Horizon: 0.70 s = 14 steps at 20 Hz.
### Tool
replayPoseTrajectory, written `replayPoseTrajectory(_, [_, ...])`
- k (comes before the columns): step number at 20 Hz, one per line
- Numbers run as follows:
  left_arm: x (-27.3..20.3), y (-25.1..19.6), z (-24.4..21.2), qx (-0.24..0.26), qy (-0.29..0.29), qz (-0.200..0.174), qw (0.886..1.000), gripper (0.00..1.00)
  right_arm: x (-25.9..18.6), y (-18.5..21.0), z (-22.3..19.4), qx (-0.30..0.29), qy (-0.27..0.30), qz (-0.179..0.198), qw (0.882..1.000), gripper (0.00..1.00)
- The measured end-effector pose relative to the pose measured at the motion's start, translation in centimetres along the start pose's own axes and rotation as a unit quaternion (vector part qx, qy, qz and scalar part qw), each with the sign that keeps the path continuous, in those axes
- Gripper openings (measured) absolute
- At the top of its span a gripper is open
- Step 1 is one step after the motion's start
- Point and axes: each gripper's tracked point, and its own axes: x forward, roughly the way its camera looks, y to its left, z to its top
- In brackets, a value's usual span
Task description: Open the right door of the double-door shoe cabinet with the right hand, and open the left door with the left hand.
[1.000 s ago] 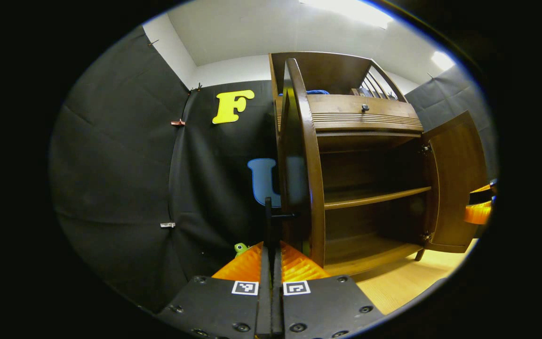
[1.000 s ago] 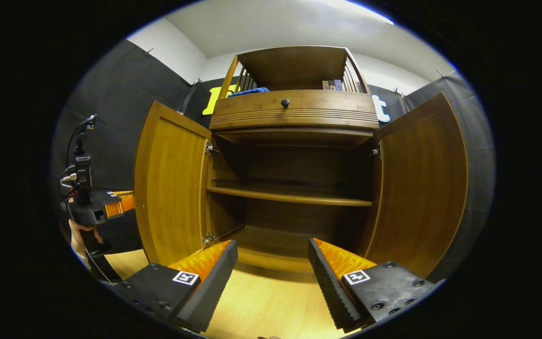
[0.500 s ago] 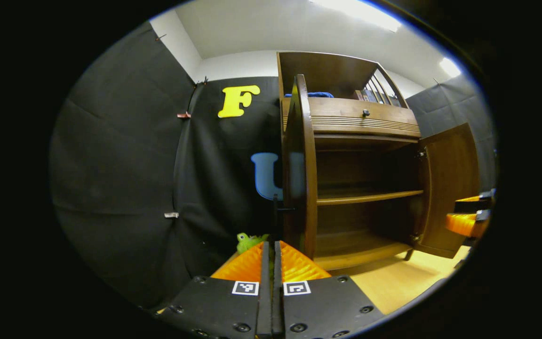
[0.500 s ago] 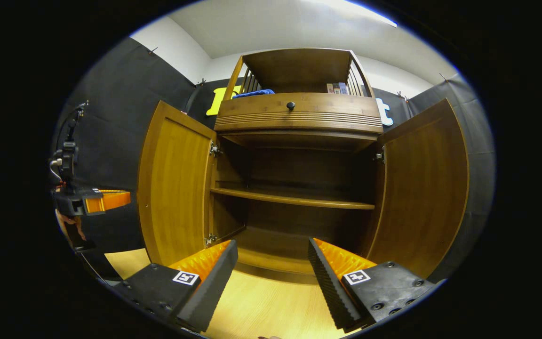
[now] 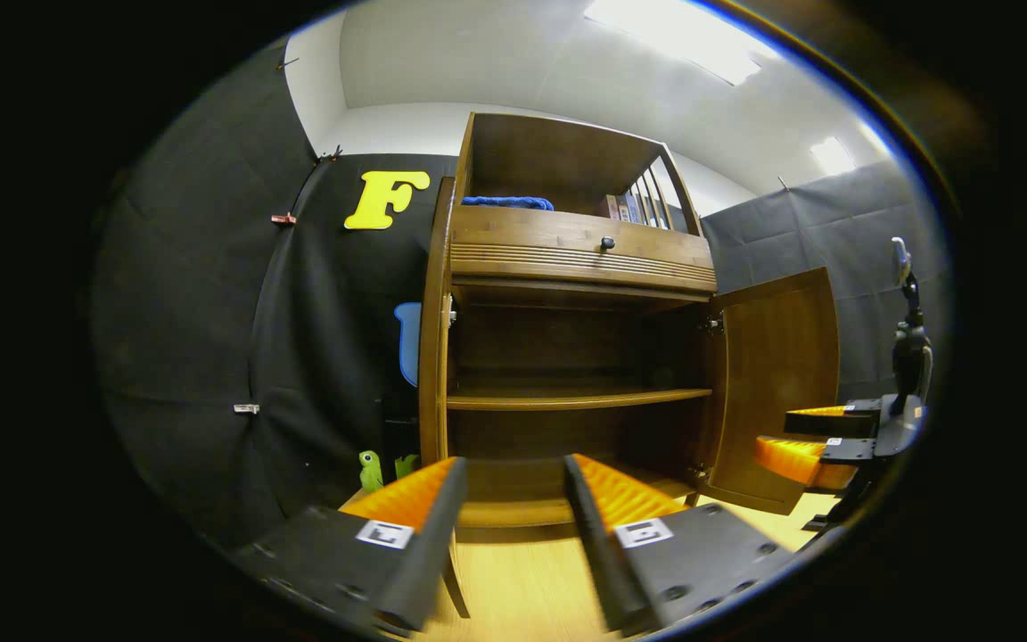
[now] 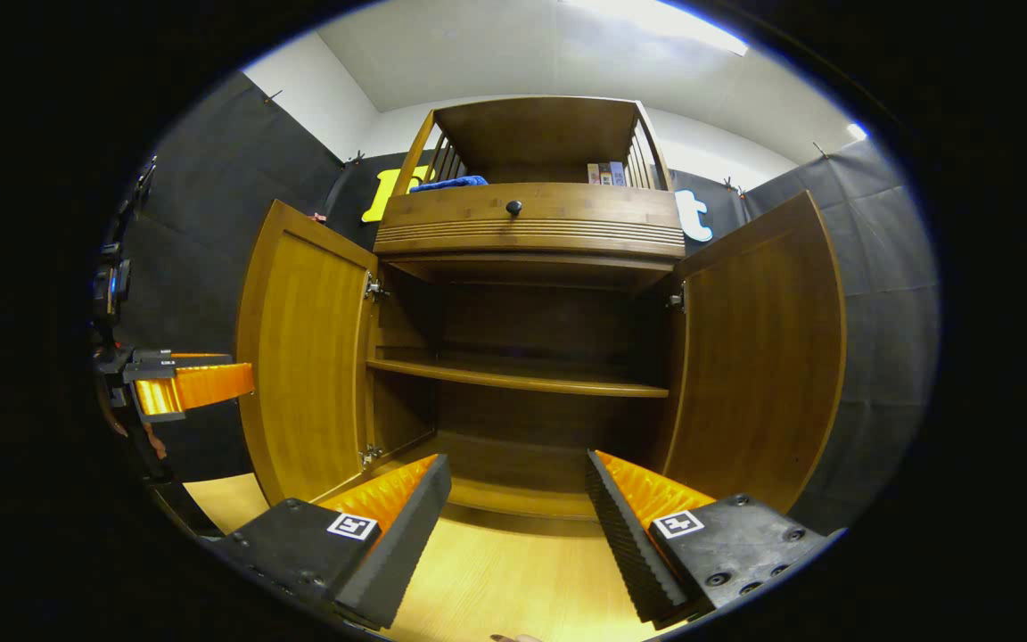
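The wooden shoe cabinet (image 6: 522, 227) stands with both doors swung wide. In the right gripper view the left door (image 6: 304, 357) and the right door (image 6: 759, 348) flank the bare inner shelf (image 6: 513, 379). My right gripper (image 6: 516, 464) is open in front of the cabinet's bottom, holding nothing. The left gripper (image 6: 193, 385) shows at the far left, outside the left door. In the left gripper view my left gripper (image 5: 511, 464) is open and holds nothing; the left door (image 5: 433, 339) is seen edge-on, the right door (image 5: 776, 383) stands open, and the right gripper (image 5: 812, 441) is beside it.
A drawer with a black knob (image 6: 513, 208) sits above the doors. The top shelf holds a blue cloth (image 6: 447, 184) and books (image 6: 603, 172). A green toy (image 5: 371, 468) lies on the floor left of the cabinet. Light wooden floor (image 6: 513, 580) stretches in front.
My left gripper went from shut to open and swung right, from the left door's outer side to face the cabinet's inside. The right gripper barely shifted.
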Motion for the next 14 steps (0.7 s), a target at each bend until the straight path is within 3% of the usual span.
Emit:
replayPoseTrajectory(2, [1.0, -0.5, -0.1, 0.004, -0.001, 0.006, 1.0, 0.99, -0.2, -0.7, 0.1, -0.005, -0.002, -0.007, 1.0, 0.97])
replayPoseTrajectory(6, [2.3, -2.0, -0.2, -0.018, -0.001, -0.014, 1.0, 0.99, -0.2, -1.7, -0.1, 0.002, 0.0, -0.01, 1.0, 0.97])
replayPoseTrajectory(14, [4.1, -3.4, -0.9, 0.003, -0.001, -0.012, 1.0, 0.99, 0.6, -3.0, -0.5, 0.006, 0.005, -0.01, 1.0, 0.97])
